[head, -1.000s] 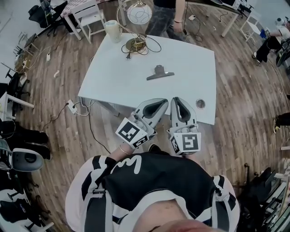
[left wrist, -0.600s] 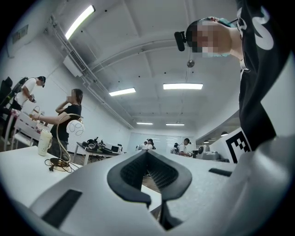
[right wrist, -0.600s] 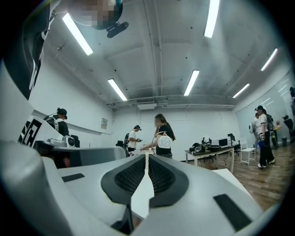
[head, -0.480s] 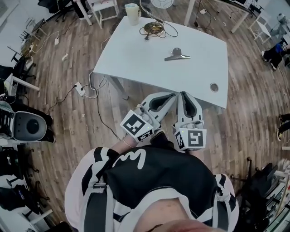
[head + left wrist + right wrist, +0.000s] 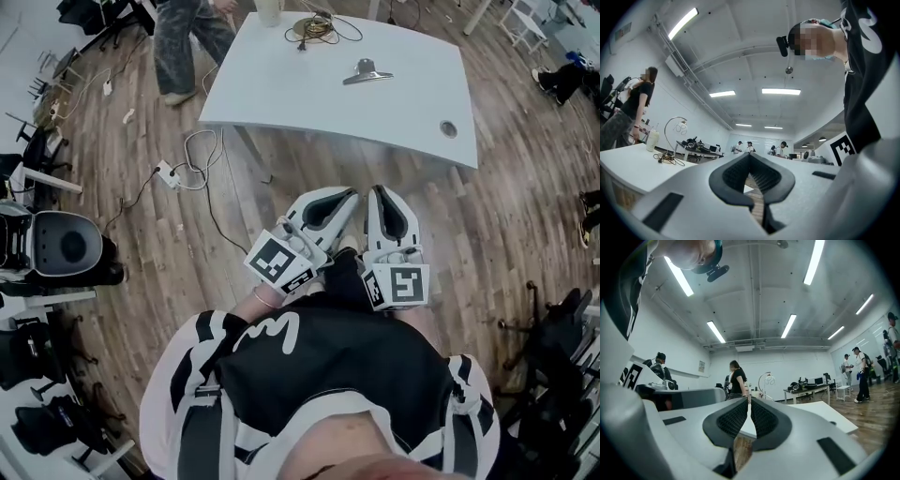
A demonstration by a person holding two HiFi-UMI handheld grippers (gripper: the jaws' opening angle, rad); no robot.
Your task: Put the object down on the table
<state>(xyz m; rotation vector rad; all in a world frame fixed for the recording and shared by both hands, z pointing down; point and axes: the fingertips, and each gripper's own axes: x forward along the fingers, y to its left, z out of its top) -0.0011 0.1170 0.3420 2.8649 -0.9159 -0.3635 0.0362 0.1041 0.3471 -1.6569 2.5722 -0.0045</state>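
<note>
Binder clip (image 5: 367, 71): on white table (image 5: 281, 89), top of frame, higher than before. Left gripper (image 5: 351, 194), right gripper (image 5: 380, 191): closed, empty, now over floor (image 5: 234, 234).

Wood-plank floor (image 5: 525, 216) fills the head view. At upper left, 1 person in grey patterned trousers (image 5: 187, 42) stands on it. Near them a white power strip (image 5: 169, 173) lies on the planks, with loose cables (image 5: 202, 150) looping away from it. At the top edge sit a cream mug (image 5: 270, 11) and a coiled cord (image 5: 317, 26) around a brass lamp base. At far left stands a white machine with a dark round top (image 5: 61, 246), and black bags (image 5: 56, 427) lie below it. The left gripper view shows an arched desk lamp (image 5: 675, 126), ceiling strip lights (image 5: 781, 91) and distant people (image 5: 750, 147).
</note>
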